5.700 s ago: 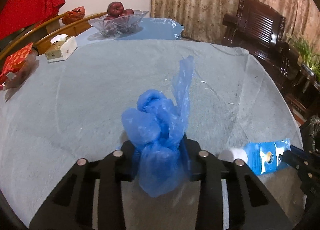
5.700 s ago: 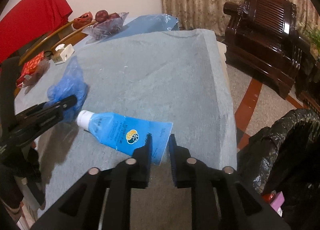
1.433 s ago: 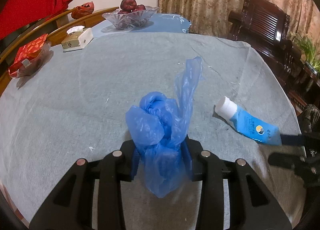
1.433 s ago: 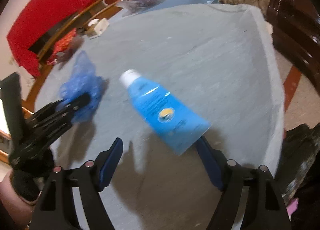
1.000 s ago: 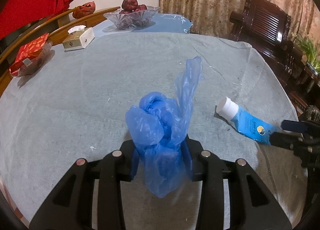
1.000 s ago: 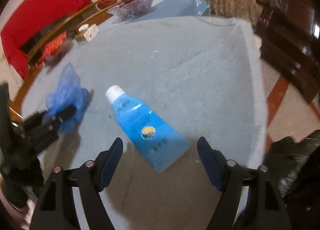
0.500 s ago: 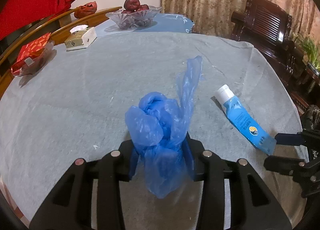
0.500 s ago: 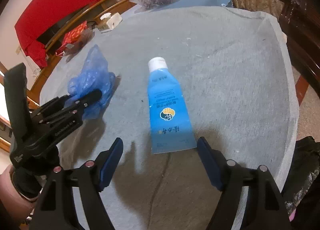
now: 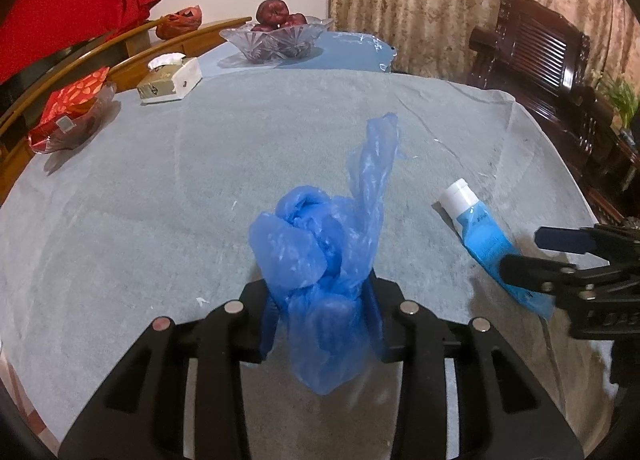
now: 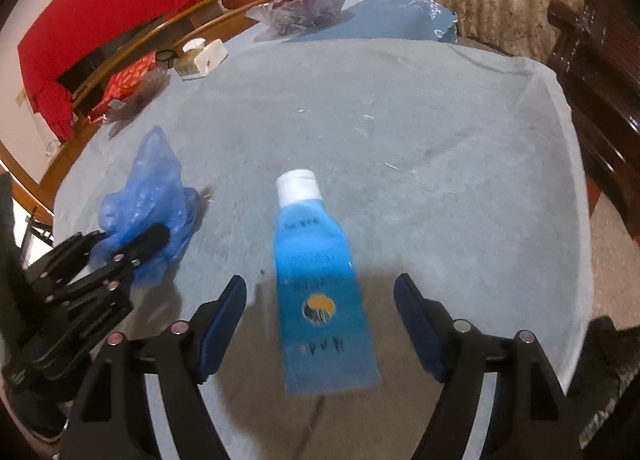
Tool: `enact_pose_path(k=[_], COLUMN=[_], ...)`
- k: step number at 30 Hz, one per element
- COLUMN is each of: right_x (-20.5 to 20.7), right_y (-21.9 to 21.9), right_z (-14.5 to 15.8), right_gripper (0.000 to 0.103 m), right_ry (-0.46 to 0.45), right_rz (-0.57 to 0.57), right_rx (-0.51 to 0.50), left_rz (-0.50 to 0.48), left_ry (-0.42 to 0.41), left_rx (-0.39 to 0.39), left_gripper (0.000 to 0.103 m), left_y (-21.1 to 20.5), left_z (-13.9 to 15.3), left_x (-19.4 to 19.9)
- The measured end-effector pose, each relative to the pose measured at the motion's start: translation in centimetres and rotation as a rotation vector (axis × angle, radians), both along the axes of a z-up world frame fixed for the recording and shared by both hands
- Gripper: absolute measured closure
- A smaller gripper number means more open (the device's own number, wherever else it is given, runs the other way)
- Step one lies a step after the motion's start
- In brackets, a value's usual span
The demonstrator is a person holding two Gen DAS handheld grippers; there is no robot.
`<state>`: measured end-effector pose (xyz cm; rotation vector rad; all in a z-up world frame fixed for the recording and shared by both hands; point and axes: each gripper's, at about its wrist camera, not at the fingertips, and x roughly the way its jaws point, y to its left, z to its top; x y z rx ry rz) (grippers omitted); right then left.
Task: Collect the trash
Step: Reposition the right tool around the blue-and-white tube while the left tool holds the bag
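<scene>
My left gripper [image 9: 322, 312] is shut on a crumpled blue plastic bag [image 9: 320, 256] and holds it just above the grey table cloth [image 9: 160, 188]. The bag also shows in the right wrist view [image 10: 150, 196], at the left. A blue tube with a white cap [image 10: 320, 280] lies flat on the cloth, cap pointing away. My right gripper [image 10: 320, 328] is open, its fingers on either side of the tube's flat end without touching it. In the left wrist view the tube [image 9: 484, 240] lies at the right, with the right gripper [image 9: 552, 256] over its end.
A glass fruit bowl [image 9: 276, 38], a tissue box [image 9: 170, 80] and a red wrapper in a glass dish [image 9: 70, 112] stand along the far left of the table. A dark wooden chair [image 9: 536, 56] stands at the right. A black bin bag [image 10: 612, 360] is beyond the table's right edge.
My right gripper, shut on the tube earlier, has let it go and now stands open around its end, square with it. My left gripper still holds the bag.
</scene>
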<state>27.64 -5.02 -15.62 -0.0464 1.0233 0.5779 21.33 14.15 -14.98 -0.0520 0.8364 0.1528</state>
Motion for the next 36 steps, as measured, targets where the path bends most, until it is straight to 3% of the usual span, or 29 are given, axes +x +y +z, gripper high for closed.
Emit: enact_pose_path(k=[6,14,16,17,27,36], right_x=[0.9,0.0,-0.3,-0.4,-1.4,-1.8], right_y=[1.3,3.3,3.4,3.2,0.9,-1.4], right_z=[-0.9,-1.6,-1.6,-1.5,0.2,-0.2], right_gripper=[0.028,0.034,0.042,0.052,0.057,0.057], right_ry=[-0.011,-0.127,-0.144,-0.146,-0.092,0.033], right_rz=[-0.019,-0.017,-0.016,-0.016,-0.068,-0.070], right_rx=[-0.003,-0.139,-0.139,-0.122,-0.036,0.019], left_rz=[0.017,0.022,0.019,0.018,-0.002,-0.042], left_ry=[-0.007,-0.001,-0.001,-0.001,-0.011,-0.010], left_rx=[-0.003,-0.015,-0.015,-0.015,-0.012,-0.019], left_gripper=[0.071,0.071,0.071,0.071,0.071,0.071], left_y=[0.9,0.9,0.8,0.8,0.1,-1.5], left_z=[0.1,-0.1,0.0,0.0,0.6,0.7], left_x=[0.1,0.2,0.2,0.1,-0.3,-0.7])
